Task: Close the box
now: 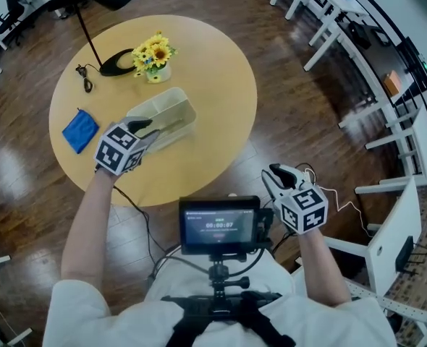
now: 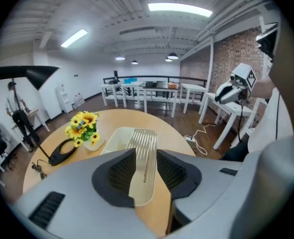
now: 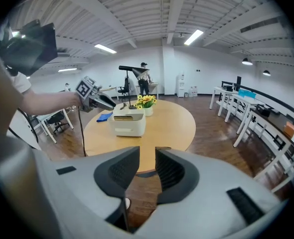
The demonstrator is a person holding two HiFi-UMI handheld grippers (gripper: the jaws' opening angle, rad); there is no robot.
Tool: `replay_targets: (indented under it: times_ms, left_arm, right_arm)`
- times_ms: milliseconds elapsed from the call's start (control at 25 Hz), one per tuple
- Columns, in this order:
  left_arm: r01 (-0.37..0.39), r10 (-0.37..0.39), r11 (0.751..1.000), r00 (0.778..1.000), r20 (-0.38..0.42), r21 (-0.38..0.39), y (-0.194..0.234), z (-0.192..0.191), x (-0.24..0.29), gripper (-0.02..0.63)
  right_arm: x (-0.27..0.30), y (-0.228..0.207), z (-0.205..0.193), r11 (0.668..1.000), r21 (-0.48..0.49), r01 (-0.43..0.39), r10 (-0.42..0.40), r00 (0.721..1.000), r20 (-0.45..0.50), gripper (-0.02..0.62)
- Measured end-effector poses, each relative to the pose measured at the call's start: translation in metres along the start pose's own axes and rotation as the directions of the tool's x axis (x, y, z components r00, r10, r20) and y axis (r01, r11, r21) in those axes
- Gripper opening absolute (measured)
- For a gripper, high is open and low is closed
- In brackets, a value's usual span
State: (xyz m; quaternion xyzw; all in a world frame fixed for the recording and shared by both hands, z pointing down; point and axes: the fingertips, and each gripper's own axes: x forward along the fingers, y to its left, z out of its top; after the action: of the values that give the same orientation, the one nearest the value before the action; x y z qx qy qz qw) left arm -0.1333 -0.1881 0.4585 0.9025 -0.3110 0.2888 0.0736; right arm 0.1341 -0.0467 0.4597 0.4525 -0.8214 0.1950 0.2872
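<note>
Round wooden surface (image 1: 213, 100) carries the pale box (image 1: 171, 113) near its centre, beside a sunflower pot (image 1: 154, 55). Left gripper (image 1: 148, 127) is at the box with fingers spread; the ribbed lid (image 2: 143, 153) shows between them, not pinched. Right gripper (image 1: 274, 173) hangs off the surface, fingers spread and empty.
</note>
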Motion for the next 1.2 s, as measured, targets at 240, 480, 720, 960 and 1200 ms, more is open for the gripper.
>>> replay_targets:
  times_ms: [240, 480, 720, 960, 1200]
  left_arm:
    - [-0.232, 0.265, 0.949, 0.954, 0.138, -0.215, -0.014, -0.015, -0.081, 0.137]
    - [-0.406, 0.496, 0.799, 0.863, 0.102, -0.444, -0.081, -0.059, -0.131, 0.137]
    - [-0.464, 0.560, 0.723, 0.827, 0.043, -0.512, -0.186, -0.064, -0.128, 0.138]
    - [-0.484, 0.574, 0.677, 0.819, -0.013, -0.554, -0.284, -0.081, -0.117, 0.138]
    - [-0.503, 0.571, 0.682, 0.820, -0.044, -0.532, -0.329, -0.076, -0.118, 0.138]
  right_arm:
    - [0.000, -0.002, -0.004, 0.998, -0.046, -0.054, 0.054, 0.999, -0.004, 0.106]
    - [-0.010, -0.001, -0.002, 0.976, -0.130, -0.174, 0.178, 0.984, 0.025, 0.135]
    - [-0.027, -0.002, -0.022, 0.937, -0.196, -0.290, 0.300, 0.954, 0.022, 0.135]
    - [-0.050, -0.010, -0.070, 0.919, -0.234, -0.316, 0.325, 0.946, 0.000, 0.136]
    - [-0.080, -0.007, -0.100, 0.910, -0.232, -0.344, 0.351, 0.936, -0.011, 0.136]
